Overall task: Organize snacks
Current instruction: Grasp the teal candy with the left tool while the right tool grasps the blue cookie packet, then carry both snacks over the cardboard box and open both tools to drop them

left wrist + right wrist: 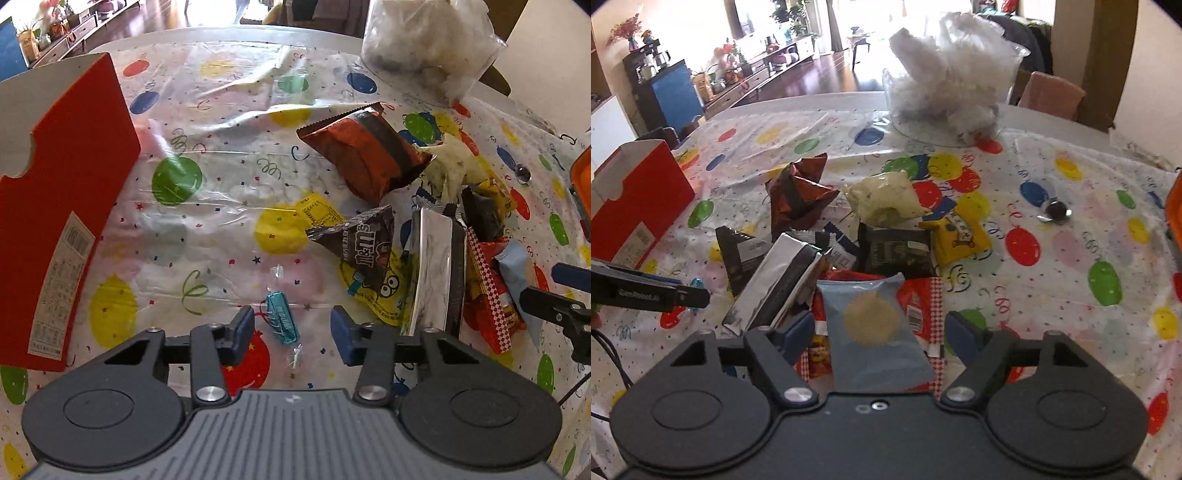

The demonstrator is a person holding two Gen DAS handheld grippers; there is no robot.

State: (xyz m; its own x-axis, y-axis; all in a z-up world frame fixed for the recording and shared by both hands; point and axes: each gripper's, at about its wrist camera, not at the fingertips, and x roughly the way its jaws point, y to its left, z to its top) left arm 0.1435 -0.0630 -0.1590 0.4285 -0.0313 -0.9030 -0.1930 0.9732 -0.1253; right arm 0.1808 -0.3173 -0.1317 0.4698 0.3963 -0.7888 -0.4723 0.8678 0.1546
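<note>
Two spread-fingered grippers of yours, left gripper (pixel 292 332) with the teal candy (pixel 282 322) lying between its fingertips on the tablecloth (pixel 221 192), right gripper (pixel 882 332) straddling the blue packet (pixel 875 332) atop the snack pile, red box (pixel 55 206) standing farther left

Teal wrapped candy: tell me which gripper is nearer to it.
Left. The left gripper has its open jaws on either side of the teal wrapped candy. The right gripper sits over the light blue packet in the snack pile.
</note>
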